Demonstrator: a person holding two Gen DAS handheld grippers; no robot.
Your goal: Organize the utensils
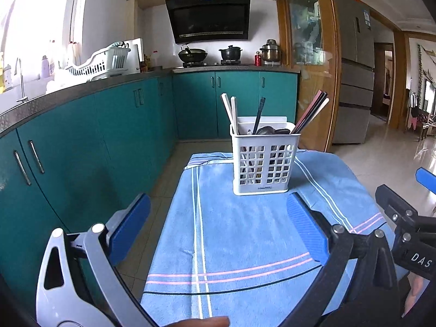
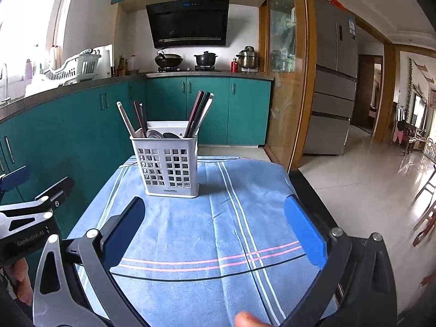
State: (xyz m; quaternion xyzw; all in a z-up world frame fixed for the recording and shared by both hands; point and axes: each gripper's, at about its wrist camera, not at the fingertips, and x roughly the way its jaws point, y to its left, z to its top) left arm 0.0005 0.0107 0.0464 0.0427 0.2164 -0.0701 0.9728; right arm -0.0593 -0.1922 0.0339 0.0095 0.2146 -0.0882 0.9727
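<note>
A white slotted utensil basket (image 1: 263, 163) stands upright at the far end of a blue striped towel (image 1: 245, 234) on a small table. It holds white, black and dark red chopsticks (image 1: 310, 113) and spoons (image 1: 268, 130). It also shows in the right wrist view (image 2: 167, 163), with chopsticks (image 2: 199, 114) leaning out. My left gripper (image 1: 218, 215) is open and empty, low over the near towel, short of the basket. My right gripper (image 2: 214, 218) is open and empty, likewise near the towel (image 2: 204, 239). Each gripper shows at the edge of the other's view.
Teal kitchen cabinets (image 1: 81, 141) run along the left and back. The counter carries a white dish rack (image 1: 100, 62); pots (image 1: 230, 53) sit on the stove. A glass door with wooden frame (image 1: 313, 62) and a fridge (image 1: 354, 68) stand to the right, tiled floor beyond.
</note>
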